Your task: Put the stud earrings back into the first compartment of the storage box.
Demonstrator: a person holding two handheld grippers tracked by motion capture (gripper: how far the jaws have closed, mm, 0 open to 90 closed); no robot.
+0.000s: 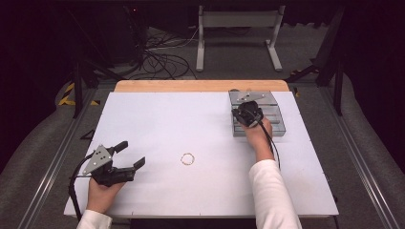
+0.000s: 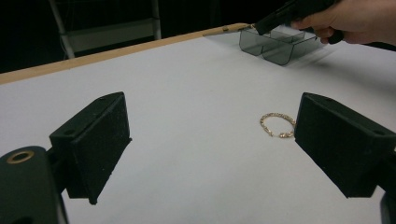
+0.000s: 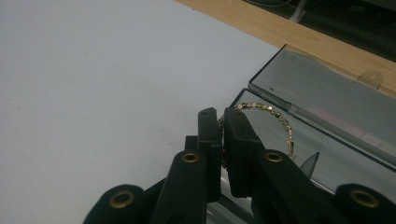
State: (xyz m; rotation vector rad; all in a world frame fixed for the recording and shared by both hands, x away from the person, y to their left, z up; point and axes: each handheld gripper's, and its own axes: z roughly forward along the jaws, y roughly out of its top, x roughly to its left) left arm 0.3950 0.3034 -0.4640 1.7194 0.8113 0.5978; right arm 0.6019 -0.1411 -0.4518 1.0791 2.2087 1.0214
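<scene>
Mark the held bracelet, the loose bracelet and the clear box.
held bracelet (image 3: 268,109), right gripper view, on the arc of gold links above the jaws.
loose bracelet (image 1: 187,159), high view, on its ring of links.
clear box (image 2: 275,49), left gripper view, on its front wall.

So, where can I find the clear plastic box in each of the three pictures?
High view: clear box, far right, close to the wooden edge.
Left gripper view: top right, against the same edge.
Right gripper view: right half, behind the right tongs holding a gold bracelet.
Shared landmark: the wooden edge, just beyond the box.
</scene>
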